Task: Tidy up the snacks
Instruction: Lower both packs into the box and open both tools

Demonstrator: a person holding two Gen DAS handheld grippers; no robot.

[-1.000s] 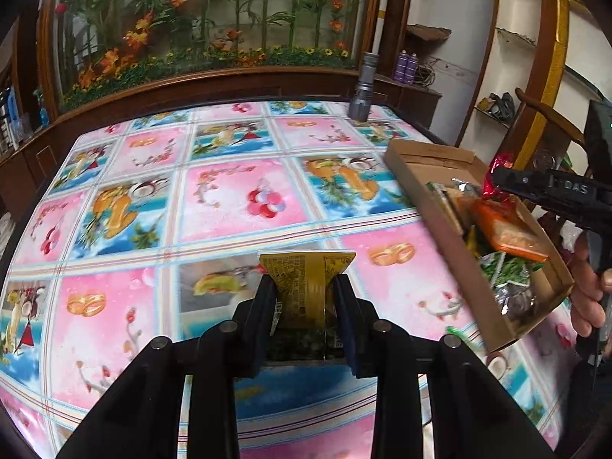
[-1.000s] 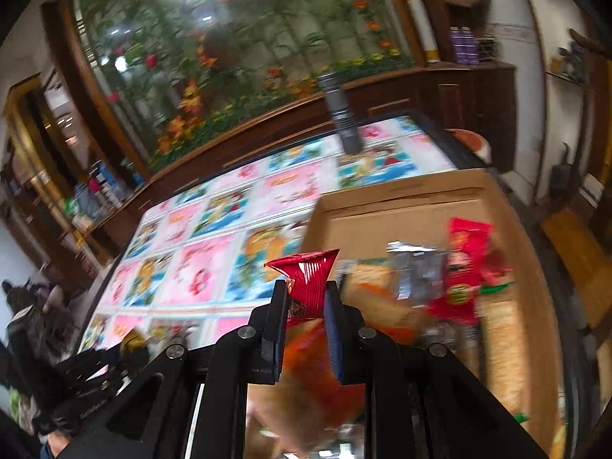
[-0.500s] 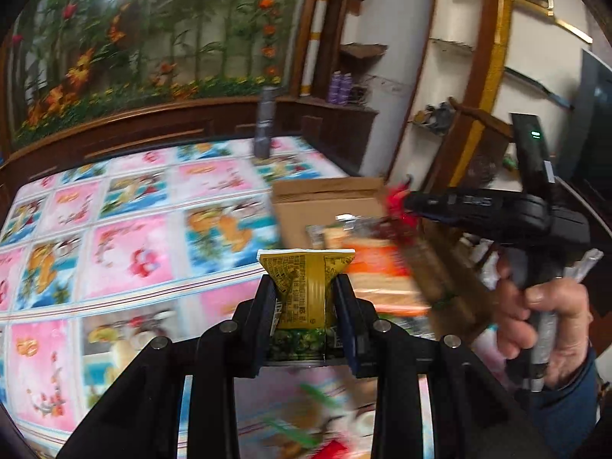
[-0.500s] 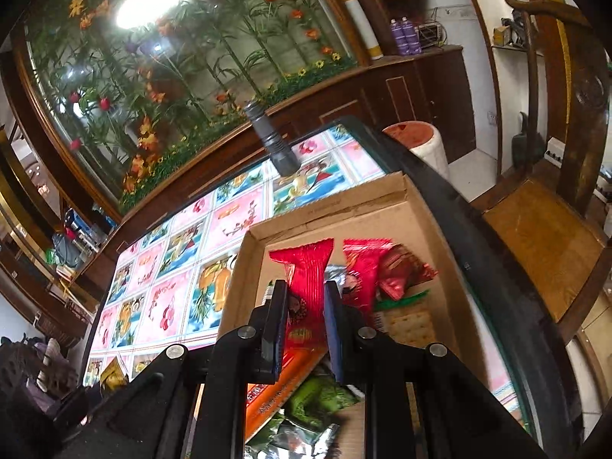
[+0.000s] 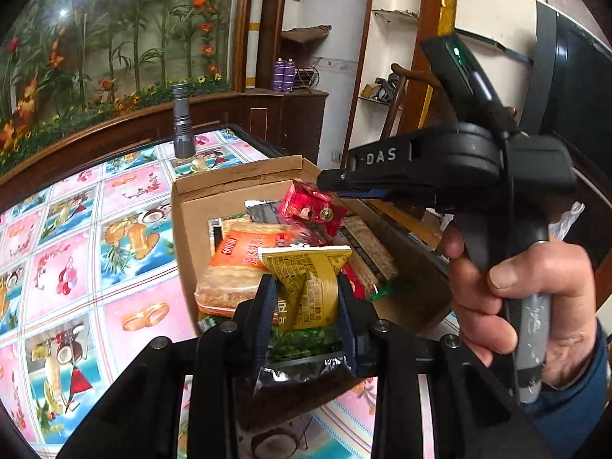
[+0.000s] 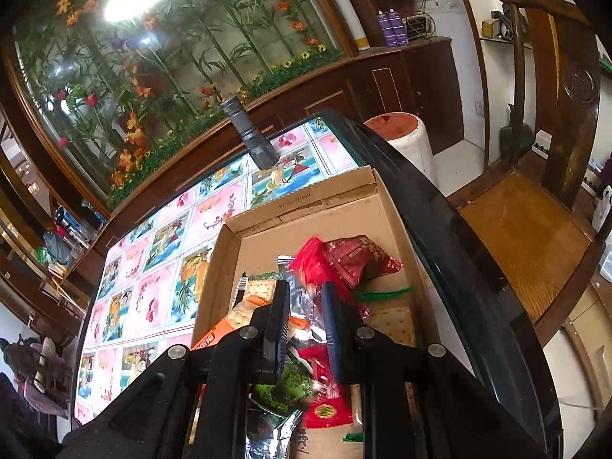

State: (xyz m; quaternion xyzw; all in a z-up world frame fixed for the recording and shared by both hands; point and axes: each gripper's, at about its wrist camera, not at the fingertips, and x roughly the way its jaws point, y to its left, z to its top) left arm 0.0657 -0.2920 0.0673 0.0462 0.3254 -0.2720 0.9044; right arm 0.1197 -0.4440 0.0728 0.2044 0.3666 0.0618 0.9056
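Note:
My left gripper (image 5: pixel 306 283) is shut on a yellow-green snack packet (image 5: pixel 308 287) and holds it over the near end of an open cardboard box (image 5: pixel 183 222) full of snack packets. An orange cracker pack (image 5: pixel 237 264) lies in the box. My right gripper (image 6: pixel 304 298) hovers over the box (image 6: pixel 306 206) with its jaws slightly apart and nothing between them. It also shows in the left wrist view (image 5: pixel 332 183), held by a hand above the box. A red packet (image 6: pixel 325 267) lies in the box just beyond its fingertips, blurred; it also shows in the left wrist view (image 5: pixel 306 204).
The box sits at the right edge of a table with a pink and blue patterned cloth (image 5: pixel 76 252). A grey flashlight (image 5: pixel 180 122) stands upright at the far edge. A wooden chair (image 6: pixel 535 210) and a white bin (image 6: pixel 401 134) stand beside the table.
My right gripper opened and let go of the red packet, which dropped into the box. My left gripper carried the yellow-green packet to the right, over the box.

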